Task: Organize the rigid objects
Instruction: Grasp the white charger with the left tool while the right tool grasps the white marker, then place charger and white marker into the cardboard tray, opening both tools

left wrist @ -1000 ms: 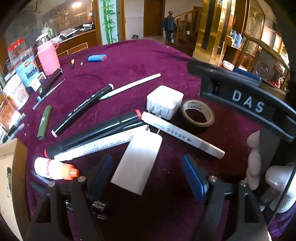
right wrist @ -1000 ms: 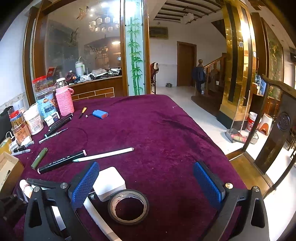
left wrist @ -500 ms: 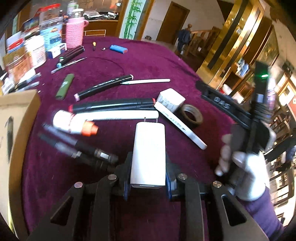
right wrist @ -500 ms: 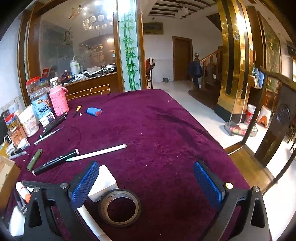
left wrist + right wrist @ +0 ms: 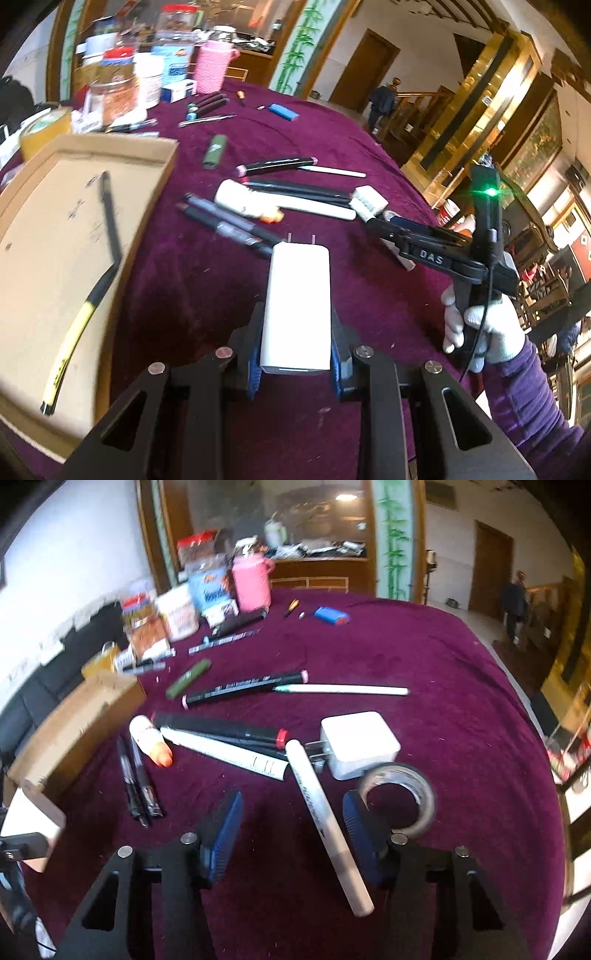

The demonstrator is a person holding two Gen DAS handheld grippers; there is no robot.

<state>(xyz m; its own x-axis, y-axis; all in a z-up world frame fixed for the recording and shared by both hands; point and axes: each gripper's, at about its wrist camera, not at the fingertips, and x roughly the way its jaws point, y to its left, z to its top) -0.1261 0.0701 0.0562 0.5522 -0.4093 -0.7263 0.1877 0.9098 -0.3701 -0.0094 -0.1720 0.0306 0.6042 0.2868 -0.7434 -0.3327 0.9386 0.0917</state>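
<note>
My left gripper (image 5: 295, 356) is shut on a long white charger (image 5: 297, 306), held off the purple cloth with its prongs pointing away. An open cardboard box (image 5: 155, 173) lies just to its left, with a black-and-yellow pen (image 5: 79, 317) inside. My right gripper (image 5: 293, 825) hangs low over the cloth with its jaws closing. A white marker (image 5: 321, 812) lies between its fingers, close to the right pad (image 5: 360, 827) and clear of the left one. The right gripper (image 5: 391, 225) also shows in the left wrist view, in a gloved hand (image 5: 480, 328).
A square white charger (image 5: 360, 744) and a tape roll (image 5: 419, 794) lie by the right finger. Several markers, a glue bottle (image 5: 147, 738) and two dark pens (image 5: 138, 782) lie left of it. Jars and a pink bottle (image 5: 251, 587) crowd the far left edge.
The left gripper closed on the long white charger, lifted it and carried it left, next to the cardboard box. The right gripper swung left and down over the white marker, and its jaws narrowed.
</note>
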